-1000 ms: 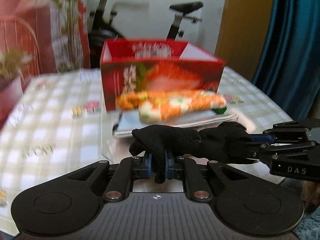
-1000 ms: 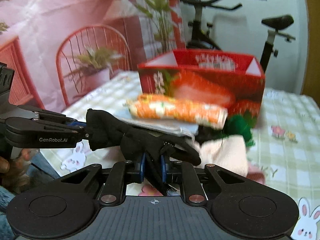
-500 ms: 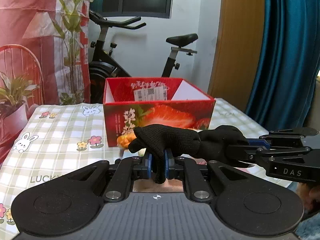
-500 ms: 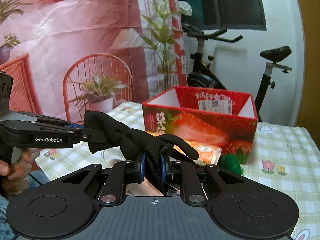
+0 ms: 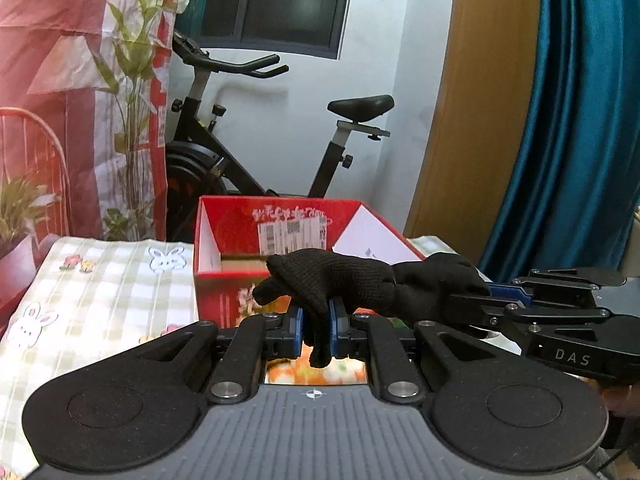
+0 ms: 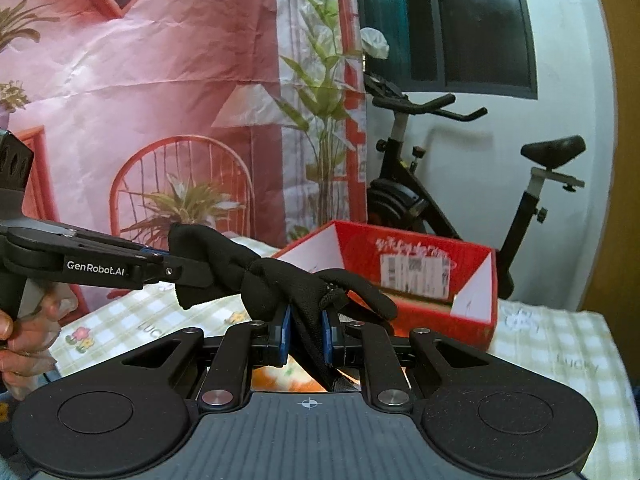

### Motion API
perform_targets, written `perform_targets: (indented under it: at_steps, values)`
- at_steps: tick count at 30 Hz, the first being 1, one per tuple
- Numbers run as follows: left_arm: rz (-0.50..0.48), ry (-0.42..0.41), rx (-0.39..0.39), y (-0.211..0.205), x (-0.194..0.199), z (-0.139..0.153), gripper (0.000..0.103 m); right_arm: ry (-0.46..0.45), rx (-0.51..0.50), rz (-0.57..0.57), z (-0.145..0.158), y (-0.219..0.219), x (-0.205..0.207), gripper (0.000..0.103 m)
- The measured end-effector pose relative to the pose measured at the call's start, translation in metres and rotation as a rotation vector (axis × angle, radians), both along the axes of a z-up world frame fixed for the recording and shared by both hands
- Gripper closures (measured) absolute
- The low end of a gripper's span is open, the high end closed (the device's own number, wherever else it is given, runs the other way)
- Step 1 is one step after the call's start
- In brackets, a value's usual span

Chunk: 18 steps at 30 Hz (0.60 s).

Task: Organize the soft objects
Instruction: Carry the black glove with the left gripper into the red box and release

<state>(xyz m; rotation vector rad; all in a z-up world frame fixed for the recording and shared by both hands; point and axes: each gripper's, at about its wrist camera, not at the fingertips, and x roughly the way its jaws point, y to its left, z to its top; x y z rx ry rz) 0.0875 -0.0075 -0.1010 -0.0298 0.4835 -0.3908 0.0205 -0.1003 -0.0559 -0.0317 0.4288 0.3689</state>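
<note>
A black knit glove [image 5: 352, 284] hangs stretched between both grippers, in the air in front of the open red strawberry box [image 5: 224, 280]. My left gripper [image 5: 318, 326] is shut on the glove's finger end. My right gripper [image 6: 306, 330] is shut on its other end, and it shows at the right of the left wrist view [image 5: 500, 300]. In the right wrist view the glove [image 6: 256, 280] spans from the left gripper [image 6: 172, 270] to my right one, with the box [image 6: 472, 320] just behind. Orange patterned cloth [image 5: 316, 372] shows below the jaws.
The table has a green checked cloth with bunnies [image 5: 100, 300]. An exercise bike [image 5: 224, 152] stands behind the table. A blue curtain [image 5: 580, 120] hangs at the right, and a pink printed backdrop [image 6: 140, 100] at the left.
Both grippers have risen with the glove held between them. The box now sits lower in view and its inside shows; the orange cloth has dropped below the jaws.
</note>
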Motion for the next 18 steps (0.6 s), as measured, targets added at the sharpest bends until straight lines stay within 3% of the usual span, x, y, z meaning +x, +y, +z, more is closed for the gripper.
perform_targets:
  at_steps: [7,18]
  values:
    - [-0.015,-0.007,-0.018,-0.007,0.036,0.013,0.089,-0.006,-0.020,-0.003,0.011,-0.014,0.048,0.088]
    - [-0.012,0.070,-0.060,-0.008,0.109,0.012,0.088,-0.005,-0.040,-0.009,0.009,-0.031,0.125,0.088]
